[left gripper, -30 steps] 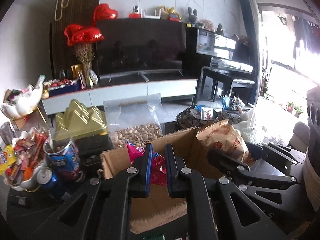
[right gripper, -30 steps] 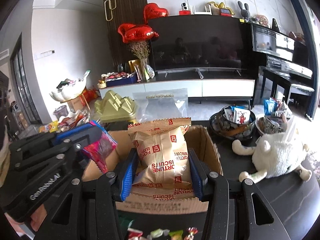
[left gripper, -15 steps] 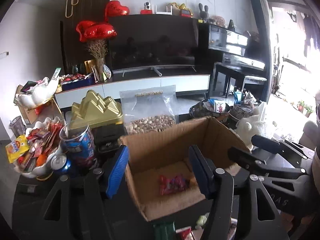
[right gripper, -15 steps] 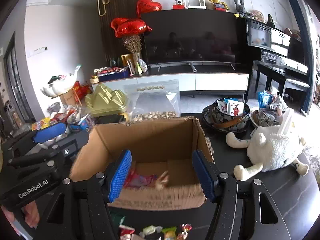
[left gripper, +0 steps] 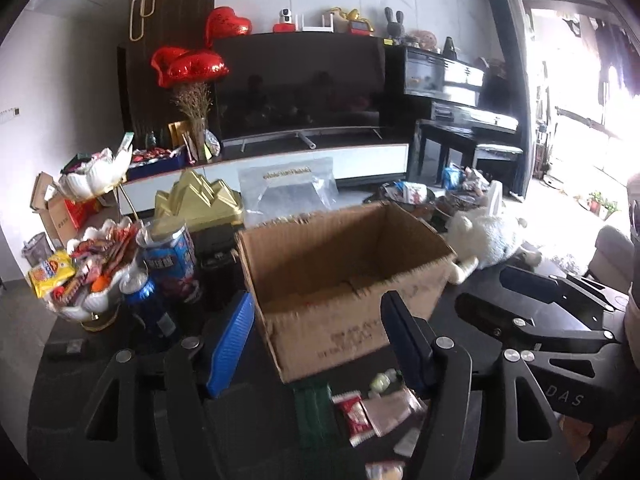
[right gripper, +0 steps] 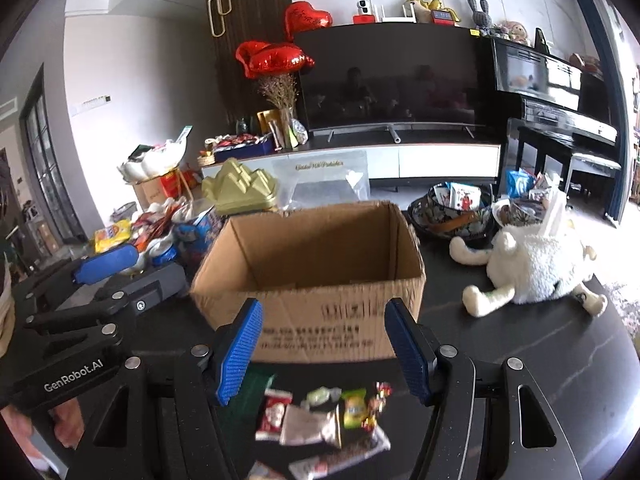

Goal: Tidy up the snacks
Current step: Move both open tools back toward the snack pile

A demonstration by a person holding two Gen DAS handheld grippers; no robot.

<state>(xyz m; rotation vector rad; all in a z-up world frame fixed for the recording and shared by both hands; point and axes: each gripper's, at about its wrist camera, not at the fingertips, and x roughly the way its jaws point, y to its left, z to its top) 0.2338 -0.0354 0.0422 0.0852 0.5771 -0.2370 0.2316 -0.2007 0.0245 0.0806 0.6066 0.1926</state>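
Note:
An open cardboard box [left gripper: 344,256] [right gripper: 320,240] stands on the dark table, and its floor is hidden from both views. Loose snack packets [left gripper: 360,412] [right gripper: 320,416] lie on the table in front of it. My left gripper [left gripper: 316,308] hovers before the box's near left corner; its jaws are opening and nothing is between them. My right gripper [right gripper: 324,308] sits open and empty before the box's front wall, above the loose packets. Each gripper shows at the edge of the other's view.
A white plush toy [right gripper: 536,264] lies right of the box, with a dark bowl of snacks [right gripper: 452,212] behind it. Left of the box stand cans [left gripper: 168,256] and a white dish of sweets [left gripper: 80,276]. A gold box [right gripper: 240,192] and a clear bag [left gripper: 288,188] sit behind.
Both grippers let go of their packets over the box, the pink one and the biscuit bag, opened wide, and drew back toward the table's near side.

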